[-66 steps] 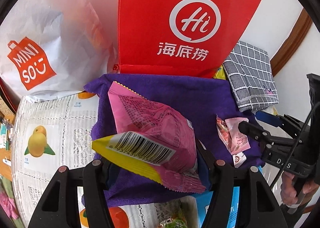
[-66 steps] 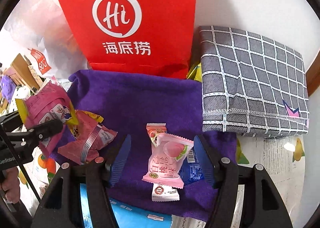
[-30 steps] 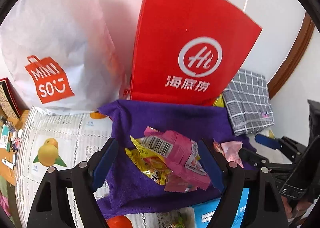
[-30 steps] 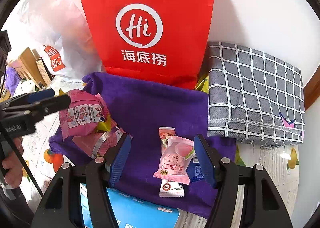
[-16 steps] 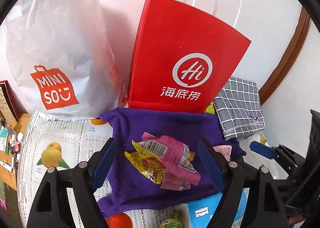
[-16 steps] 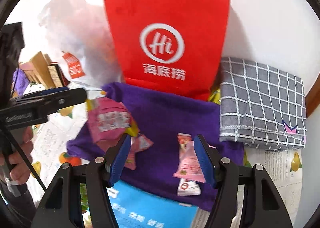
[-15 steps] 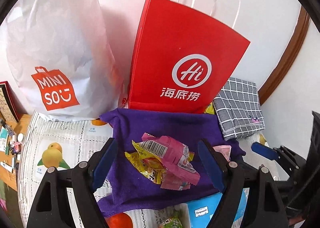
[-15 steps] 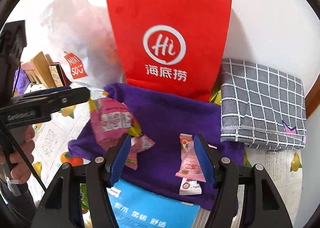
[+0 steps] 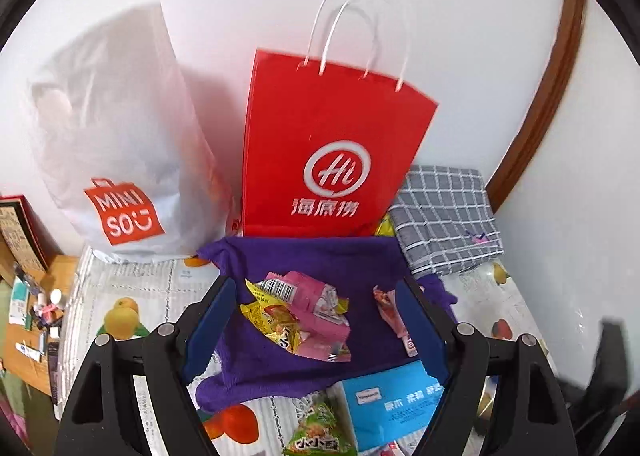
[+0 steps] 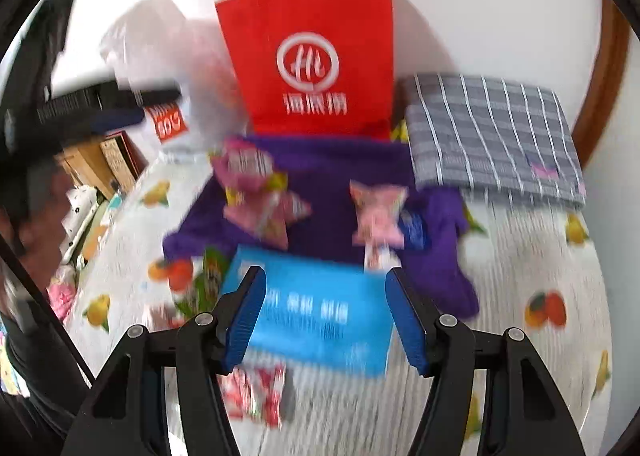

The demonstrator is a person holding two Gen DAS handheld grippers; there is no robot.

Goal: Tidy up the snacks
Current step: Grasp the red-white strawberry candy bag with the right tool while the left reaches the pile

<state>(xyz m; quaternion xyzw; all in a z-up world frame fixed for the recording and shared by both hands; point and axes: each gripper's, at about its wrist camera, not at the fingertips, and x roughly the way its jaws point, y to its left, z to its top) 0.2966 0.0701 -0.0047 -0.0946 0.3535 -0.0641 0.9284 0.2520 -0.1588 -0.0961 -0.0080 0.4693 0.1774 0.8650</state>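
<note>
Your left gripper (image 9: 316, 316) hangs spread and empty above the purple cloth (image 9: 320, 256). Your right gripper (image 10: 326, 316) is closing with nothing pinched, over the blue box (image 10: 316, 316). Judging by that, steady the right hand first, since its view is smeared, then centre both pads on 1 item. On the cloth, crinkly pink and yellow packets (image 9: 298, 314) lie heaped at left; a small pink packet (image 9: 390, 310) lies apart at right.

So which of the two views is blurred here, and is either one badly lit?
Right wrist view: motion-smeared throughout, the blue box lettering unreadable. Left wrist view: mostly sharp, the red bag logo legible. Both are evenly lit and bent by the fisheye.
</note>
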